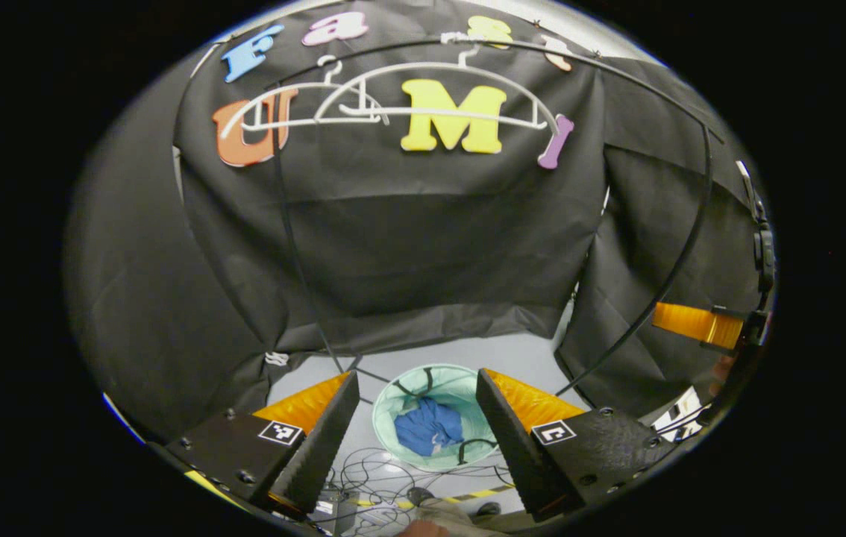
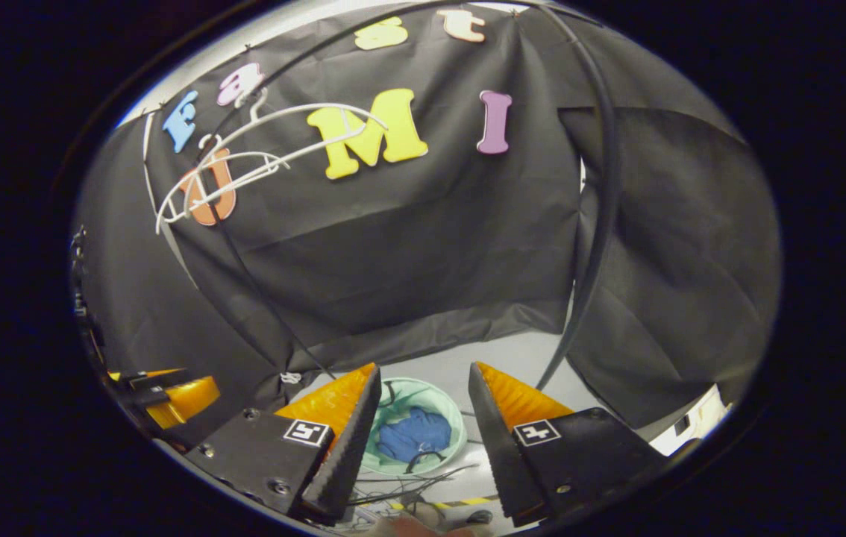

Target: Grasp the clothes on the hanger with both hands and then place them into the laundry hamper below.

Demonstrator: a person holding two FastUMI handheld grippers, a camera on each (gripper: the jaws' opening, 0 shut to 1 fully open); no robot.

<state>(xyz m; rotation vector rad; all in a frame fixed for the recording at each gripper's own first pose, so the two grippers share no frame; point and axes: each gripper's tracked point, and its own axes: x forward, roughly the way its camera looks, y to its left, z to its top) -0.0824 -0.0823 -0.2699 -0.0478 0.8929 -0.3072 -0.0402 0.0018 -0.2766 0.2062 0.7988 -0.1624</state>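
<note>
Hanging well above hamper [image 1: 434, 418], both claws spread wide w/ nothing betw. fingers: left gripper [image 1: 417, 418], right gripper [image 2: 417, 406]. Blue clothes [image 1: 429, 429] bunched inside hamper on floor, straight below. White hangers [image 1: 393, 101] bare on rail up top. Likely task done; jaws apart because garment let go.

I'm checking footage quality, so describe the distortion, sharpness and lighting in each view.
Left gripper view: strong fisheye bends the hanger and the rod into arcs; the hamper and blue clothes between the open tongs stay sharp; light is even and dim. Right gripper view: the same bowing tilts the hanger; the floor by the hamper is brightest.
</note>
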